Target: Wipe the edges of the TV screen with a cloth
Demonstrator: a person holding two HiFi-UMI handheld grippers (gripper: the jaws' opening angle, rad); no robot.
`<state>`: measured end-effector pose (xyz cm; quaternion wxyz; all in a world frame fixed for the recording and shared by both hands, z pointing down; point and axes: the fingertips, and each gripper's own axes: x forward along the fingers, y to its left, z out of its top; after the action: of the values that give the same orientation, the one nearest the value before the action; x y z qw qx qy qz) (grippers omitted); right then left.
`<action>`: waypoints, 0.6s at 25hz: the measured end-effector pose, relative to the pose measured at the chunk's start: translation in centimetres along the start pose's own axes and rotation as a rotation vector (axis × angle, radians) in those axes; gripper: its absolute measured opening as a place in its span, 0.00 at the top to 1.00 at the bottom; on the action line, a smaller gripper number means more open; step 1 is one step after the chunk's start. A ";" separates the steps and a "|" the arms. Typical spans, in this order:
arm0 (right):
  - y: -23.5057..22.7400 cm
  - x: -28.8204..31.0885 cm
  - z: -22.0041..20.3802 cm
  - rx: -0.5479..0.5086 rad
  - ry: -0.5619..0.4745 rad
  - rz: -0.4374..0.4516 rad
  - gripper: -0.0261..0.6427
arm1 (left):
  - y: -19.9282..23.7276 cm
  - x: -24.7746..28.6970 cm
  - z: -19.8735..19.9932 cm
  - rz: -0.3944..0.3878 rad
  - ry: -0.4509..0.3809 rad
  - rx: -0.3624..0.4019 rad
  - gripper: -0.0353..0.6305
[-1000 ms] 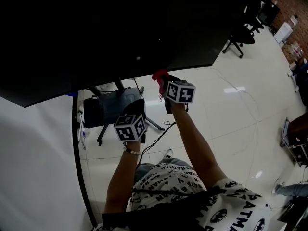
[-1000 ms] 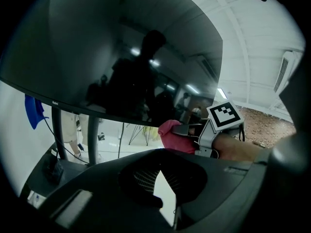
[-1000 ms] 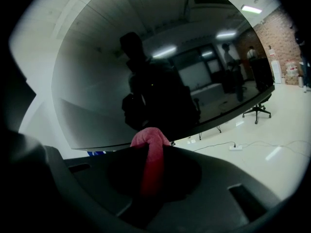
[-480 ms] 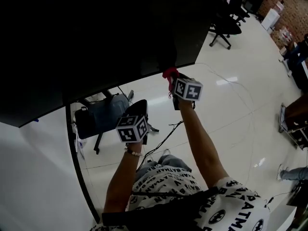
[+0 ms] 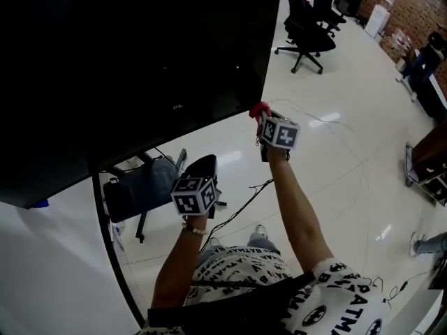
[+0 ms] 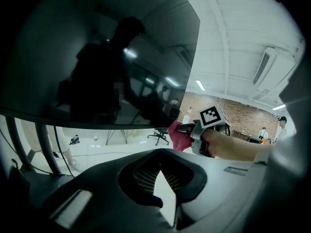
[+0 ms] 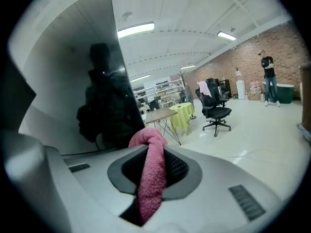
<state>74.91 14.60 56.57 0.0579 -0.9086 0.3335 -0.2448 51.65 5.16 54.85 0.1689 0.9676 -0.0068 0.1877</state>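
The big black TV screen [image 5: 140, 68] fills the upper left of the head view. Its lower right corner is just left of the pink cloth [image 5: 260, 109]. My right gripper [image 5: 264, 117] is shut on that cloth and holds it up against the corner. In the right gripper view the cloth [image 7: 151, 174] hangs between the jaws, and the screen's right edge [image 7: 104, 91] stands just behind it. My left gripper [image 5: 202, 165] is lower and to the left, below the screen's bottom edge, shut with nothing in it. From the left gripper view I see the right gripper [image 6: 194, 130] and the cloth [image 6: 179, 136].
A dark bag on the TV stand's legs [image 5: 140, 190] sits under the screen, with a cable trailing over the glossy floor. Black office chairs [image 5: 307, 26] stand at the back right. A table with a yellow cover [image 7: 182, 113] and a brick wall are farther off.
My right gripper has slid the cloth to the right along the screen's bottom edge and reached the lower right corner. The left gripper has stayed below the screen.
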 end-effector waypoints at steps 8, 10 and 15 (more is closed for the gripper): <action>0.3 -1.1 5.6 -0.229 -0.081 0.095 0.87 | -4.8 3.6 2.3 0.025 -0.056 -0.006 0.95; 1.3 -1.7 7.6 -0.290 -0.122 0.125 0.87 | -6.0 4.5 3.5 0.024 -0.072 0.021 0.95; 3.0 -3.4 11.5 -0.348 -0.204 0.193 0.87 | -7.8 5.6 7.5 0.048 -0.129 0.066 0.95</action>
<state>76.46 13.74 44.36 -0.0431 -0.8887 0.4487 -0.0838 60.11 10.30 47.86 0.1317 0.9823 -0.0346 0.1289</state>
